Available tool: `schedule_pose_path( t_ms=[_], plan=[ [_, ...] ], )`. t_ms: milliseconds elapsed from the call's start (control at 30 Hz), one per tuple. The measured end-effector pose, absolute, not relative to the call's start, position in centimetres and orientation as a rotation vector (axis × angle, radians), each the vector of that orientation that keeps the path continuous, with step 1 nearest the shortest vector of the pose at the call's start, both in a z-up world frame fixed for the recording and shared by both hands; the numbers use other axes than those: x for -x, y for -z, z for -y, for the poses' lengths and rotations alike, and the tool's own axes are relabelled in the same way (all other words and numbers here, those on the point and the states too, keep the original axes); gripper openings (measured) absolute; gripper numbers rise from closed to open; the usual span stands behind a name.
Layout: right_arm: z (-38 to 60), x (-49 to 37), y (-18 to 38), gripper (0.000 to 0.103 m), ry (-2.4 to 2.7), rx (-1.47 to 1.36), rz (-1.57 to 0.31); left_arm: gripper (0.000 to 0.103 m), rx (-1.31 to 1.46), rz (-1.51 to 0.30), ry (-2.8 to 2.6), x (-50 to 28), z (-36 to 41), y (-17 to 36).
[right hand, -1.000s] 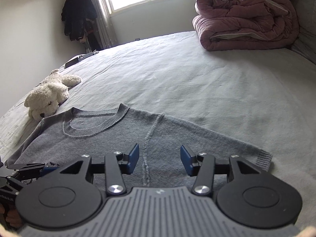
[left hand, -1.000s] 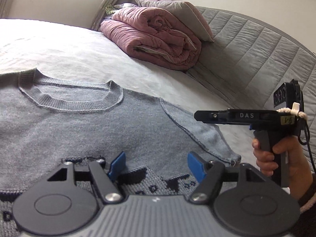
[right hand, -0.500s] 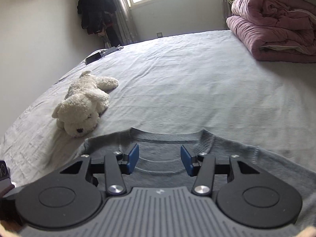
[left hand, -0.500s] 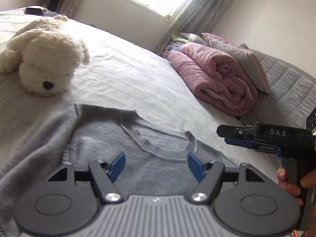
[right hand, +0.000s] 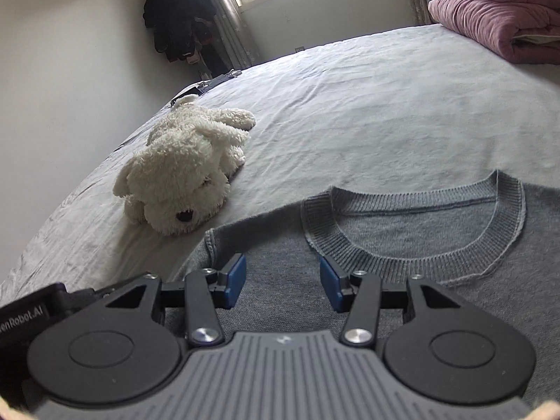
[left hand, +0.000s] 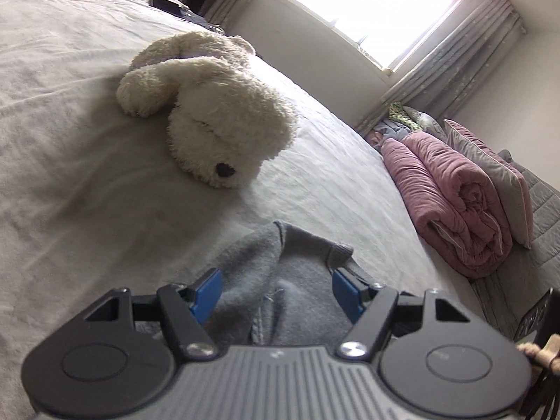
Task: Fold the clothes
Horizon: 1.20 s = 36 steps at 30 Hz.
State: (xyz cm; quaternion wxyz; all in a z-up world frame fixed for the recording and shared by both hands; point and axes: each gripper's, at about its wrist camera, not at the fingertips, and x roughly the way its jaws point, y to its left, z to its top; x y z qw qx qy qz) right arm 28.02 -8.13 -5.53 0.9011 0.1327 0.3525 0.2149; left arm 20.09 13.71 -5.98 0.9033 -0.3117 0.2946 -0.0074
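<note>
The grey knit sweater (right hand: 402, 245) lies spread flat on the bed (right hand: 367, 105), neckline toward the far side; this flat layout presumably exposes the sleeves and shoulders for folding. The left claw (left hand: 276, 294) stands released over a bunched sleeve end (left hand: 273, 262) at the sweater's left edge; the cloth sits between the blue pads without visible pressure, which suggests a position for pinching that sleeve. The right claw (right hand: 281, 283) is likewise released, hovering above the left shoulder area, near the ribbed collar (right hand: 413, 241); nothing is grasped. A white plush dog (right hand: 185, 175) rests just beyond the sweater's left edge. The bed carries a pale grey sheet; a rolled pink duvet (left hand: 451, 196) lies far right; a window (left hand: 367, 7) with curtains lights the room.
</note>
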Motion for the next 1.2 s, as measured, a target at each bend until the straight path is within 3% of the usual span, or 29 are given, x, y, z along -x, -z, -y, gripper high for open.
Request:
schedule_pose_path(
  t_ms=[600, 800, 967, 1033, 1100, 1200],
  plan=[
    [9.3, -28.2, 7.0, 0.051, -0.532, -0.403, -0.767, 0.068, 0.525, -0.724, -0.264, -14.9, -18.3, 3.3],
    [8.8, -28.0, 7.1, 0.052, -0.551, -0.398, -0.77, 0.041, 0.592, -0.796, -0.241, -13.5, -19.6, 4.9],
    [8.7, -28.0, 7.1, 0.052, -0.555, -0.393, -0.771, 0.037, 0.6, -0.813, -0.199, -13.9, -18.8, 5.7],
    [8.8, -28.0, 7.2, 0.052, -0.556, -0.395, -0.771, 0.015, 0.586, -0.817, -0.201, -14.2, -18.5, 6.0],
    [8.7, -28.1, 7.2, 0.052, -0.556, -0.395, -0.771, 0.003, 0.584, -0.822, -0.209, -14.6, -18.4, 6.2],
    [8.7, -28.1, 7.2, 0.052, -0.556, -0.394, -0.77, 0.002, 0.573, -0.803, -0.236, -15.0, -18.7, 5.9]
  ],
)
